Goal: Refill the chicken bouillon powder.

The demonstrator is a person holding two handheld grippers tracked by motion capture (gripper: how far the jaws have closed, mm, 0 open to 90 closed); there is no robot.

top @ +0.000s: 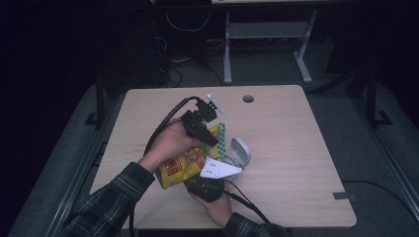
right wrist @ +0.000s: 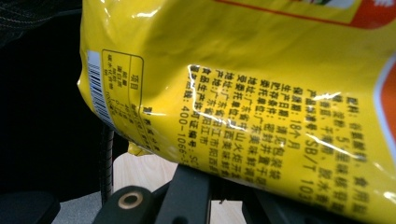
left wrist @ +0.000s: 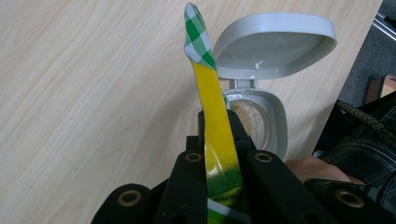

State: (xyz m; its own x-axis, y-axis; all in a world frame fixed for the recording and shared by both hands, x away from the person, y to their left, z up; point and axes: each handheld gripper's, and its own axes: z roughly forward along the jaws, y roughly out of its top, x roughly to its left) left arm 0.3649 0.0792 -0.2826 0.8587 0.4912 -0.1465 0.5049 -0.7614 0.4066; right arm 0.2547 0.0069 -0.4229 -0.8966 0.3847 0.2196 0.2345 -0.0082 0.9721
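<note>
A yellow snack bag [top: 184, 165] with red print is held up over the wooden table [top: 296, 128] between both hands. My left gripper [top: 212, 139] is shut on the bag's top seam. In the left gripper view that seam [left wrist: 211, 88] rises as a thin yellow strip with a green-and-white checked tip out of the closed left gripper [left wrist: 219, 133]. My right gripper [top: 196, 182] comes in from below, its grey plate on top. In the right gripper view, the bag's printed back [right wrist: 261, 93] covers the tips of the right gripper [right wrist: 224, 179], which is shut on the bag's lower part.
A small grey container [top: 240, 153] stands on the table just right of the bag, its hinged lid [left wrist: 275, 42] open and something pale brown inside [left wrist: 254, 119]. Cables trail from both grippers. Table legs and cables stand on the dark floor behind [top: 267, 59].
</note>
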